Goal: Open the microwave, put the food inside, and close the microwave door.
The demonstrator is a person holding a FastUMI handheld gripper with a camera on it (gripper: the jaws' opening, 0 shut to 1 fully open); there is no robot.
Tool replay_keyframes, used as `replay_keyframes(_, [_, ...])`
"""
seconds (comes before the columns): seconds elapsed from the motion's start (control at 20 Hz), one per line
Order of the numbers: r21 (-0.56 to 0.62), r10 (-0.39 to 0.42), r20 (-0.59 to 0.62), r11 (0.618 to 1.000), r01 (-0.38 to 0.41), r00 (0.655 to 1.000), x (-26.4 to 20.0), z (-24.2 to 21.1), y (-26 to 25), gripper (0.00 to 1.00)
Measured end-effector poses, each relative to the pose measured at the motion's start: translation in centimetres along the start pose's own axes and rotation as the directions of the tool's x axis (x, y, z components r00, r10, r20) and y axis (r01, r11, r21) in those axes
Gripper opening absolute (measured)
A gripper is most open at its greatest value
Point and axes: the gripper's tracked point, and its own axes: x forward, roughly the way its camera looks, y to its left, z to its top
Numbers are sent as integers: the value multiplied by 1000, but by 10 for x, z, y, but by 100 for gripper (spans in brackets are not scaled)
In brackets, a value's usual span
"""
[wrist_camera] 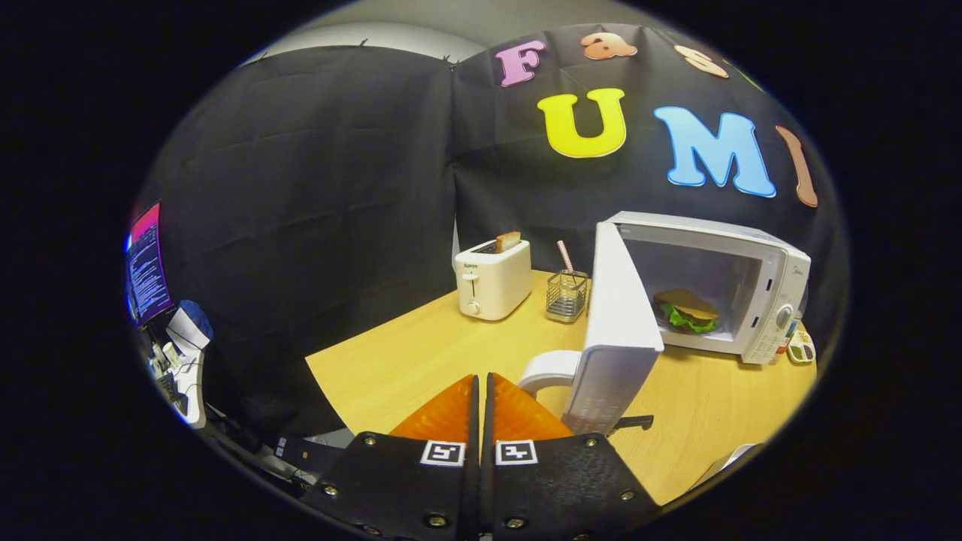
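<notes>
The sandwich (686,309) lies inside the microwave (721,282), bread over green lettuce. The microwave door (616,330) hangs wide open, swung out toward the tool (481,387), whose fingers are pressed together, holding nothing, just beside the door's handle (547,370). Beyond them stand a toaster (492,279) with a slice up and a wire holder (567,295) with a straw. All sit on a pale wooden counter (406,353) against a black cloth wall.

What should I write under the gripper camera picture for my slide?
Sandwich sits inside the microwave, door wide open; shut gripper waits nearby, holding nothing.
</notes>
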Motion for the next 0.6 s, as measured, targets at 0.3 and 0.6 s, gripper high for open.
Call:
replay_keyframes(0.3, [39,-72,-23,997,73,997,-18,-6,-49,1])
replay_keyframes(0.6, [66,-142,-37,987,144,989,-32,-6,-101,1])
